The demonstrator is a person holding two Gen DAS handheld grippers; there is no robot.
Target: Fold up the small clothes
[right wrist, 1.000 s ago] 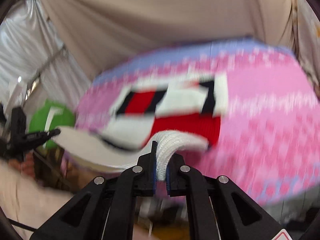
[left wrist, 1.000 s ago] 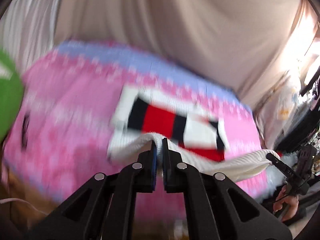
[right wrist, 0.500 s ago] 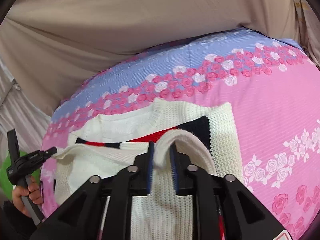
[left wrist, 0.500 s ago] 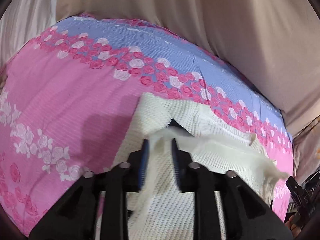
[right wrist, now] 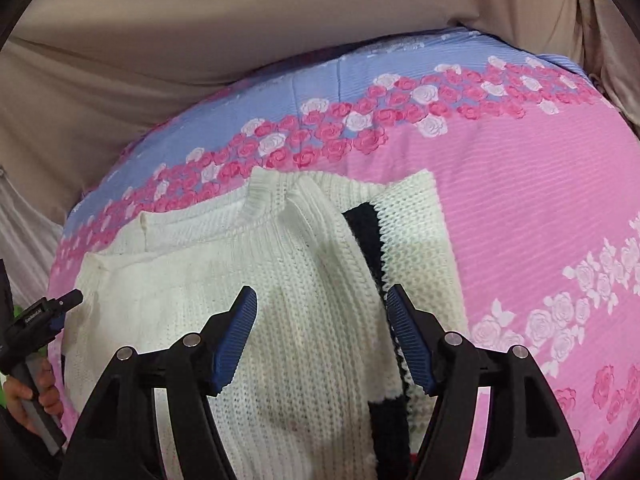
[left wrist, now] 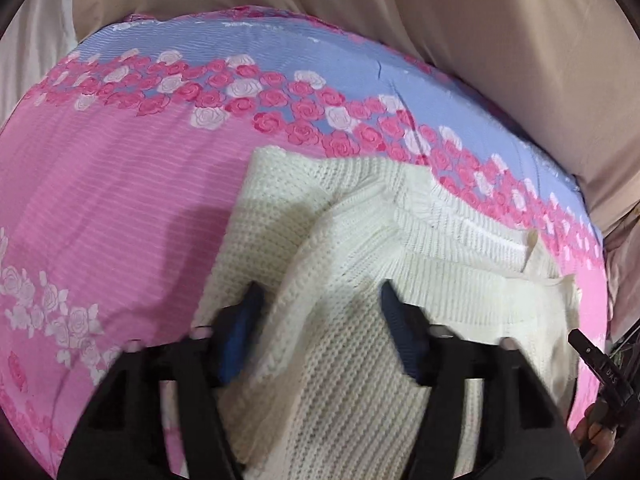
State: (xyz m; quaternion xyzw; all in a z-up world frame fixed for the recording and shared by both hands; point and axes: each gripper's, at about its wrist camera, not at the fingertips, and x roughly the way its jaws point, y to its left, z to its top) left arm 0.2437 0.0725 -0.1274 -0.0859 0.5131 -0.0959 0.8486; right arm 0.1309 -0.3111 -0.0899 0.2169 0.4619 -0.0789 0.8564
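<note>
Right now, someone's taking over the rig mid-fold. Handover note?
Left gripper: open, empty, low over the sweater.
Right gripper: open, empty, low over the same sweater.
Sweater: white knit lying on the pink floral bedspread, collar at the far end, one fold laid over it; a black stripe shows at its right edge.
Done: that fold is laid and let go.
Left: probably more folds to make it compact, then smoothing.

Cream-white knit sweater (right wrist: pixel 280 280), lying flat on the pink floral bedsheet (right wrist: pixel 520 184), folded over itself, ribbed collar toward the blue band, black stripe showing at one edge
</note>
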